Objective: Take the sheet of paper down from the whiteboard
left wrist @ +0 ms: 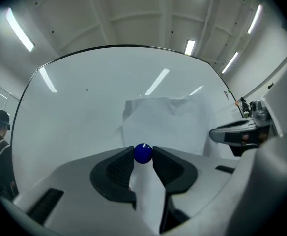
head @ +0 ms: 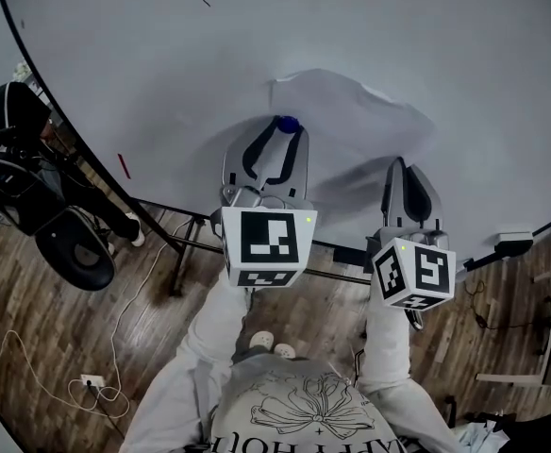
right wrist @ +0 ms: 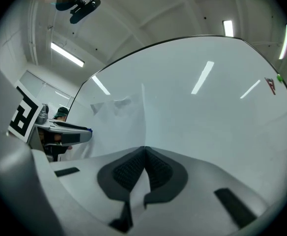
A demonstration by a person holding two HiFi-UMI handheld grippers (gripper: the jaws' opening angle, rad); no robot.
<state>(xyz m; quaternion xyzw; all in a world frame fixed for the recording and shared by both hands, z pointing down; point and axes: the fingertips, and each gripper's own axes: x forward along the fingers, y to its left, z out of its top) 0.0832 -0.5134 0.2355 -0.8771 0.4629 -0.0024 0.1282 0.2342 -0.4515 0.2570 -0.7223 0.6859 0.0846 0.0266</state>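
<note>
Your left gripper [head: 280, 132] clamps the round blue magnet [left wrist: 143, 153]; your right gripper [right wrist: 144, 150] is closed, pinching the crumpled white paper sheet [left wrist: 165, 122] by its edge. Next: pull the 2 off the glossy whiteboard [head: 398, 26].

- Bright, even light from ceiling strip lights [left wrist: 19, 28], which streak glare across the whiteboard [left wrist: 84, 132].
- Both gripper views bulge fisheye-fashion, corners vignetted black.
- Head view sharp, soft shadows.

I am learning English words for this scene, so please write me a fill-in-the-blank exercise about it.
The magnet between the left gripper's jaws is ____.
The right gripper pinches the edge of the sheet of ____.
That sheet lies against the ____.
Missing words: blue; paper; whiteboard.
</note>
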